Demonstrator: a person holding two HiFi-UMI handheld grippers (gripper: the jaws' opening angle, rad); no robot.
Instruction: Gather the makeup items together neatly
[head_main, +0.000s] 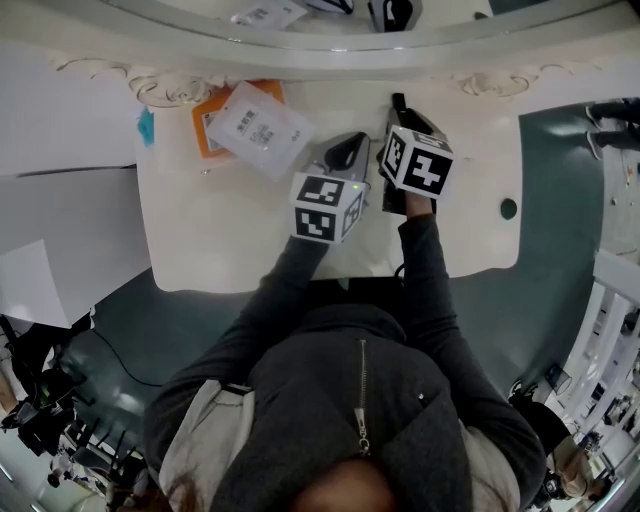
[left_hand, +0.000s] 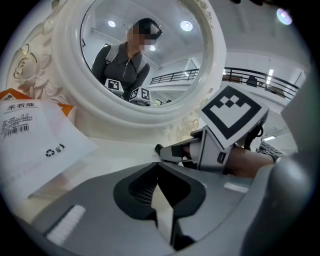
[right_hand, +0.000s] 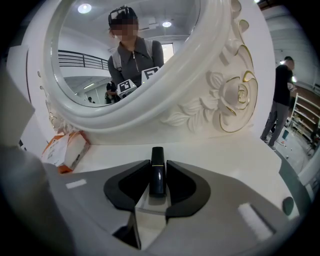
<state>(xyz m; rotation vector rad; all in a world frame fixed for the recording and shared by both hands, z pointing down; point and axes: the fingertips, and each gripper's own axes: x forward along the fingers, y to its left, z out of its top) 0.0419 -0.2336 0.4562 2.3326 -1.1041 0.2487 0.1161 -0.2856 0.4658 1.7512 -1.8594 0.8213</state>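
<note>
Nearest the camera, a person in a dark grey jacket (head_main: 350, 400) is leaning over the white bench (head_main: 220, 240), both arms reaching forward side by side. The left claw (left_hand: 158, 163) is pointing at the mirror base, its jaws pressed together with nothing between them. Just beside it, the right claw (right_hand: 157, 164) is clamping a black lipstick tube (right_hand: 157, 177) by its sides. The tube is lying lengthwise along the jaws, its far end poking past the tips toward the back of the bench. Whether it is touching the bench can't be told. Further back and to the left, a white packet (head_main: 258, 128) is lying tilted on top of an orange box (head_main: 205, 135), apart from the lipstick tube. At the far edge, the ornate white mirror (right_hand: 150, 107) is standing and reflecting the person.
</note>
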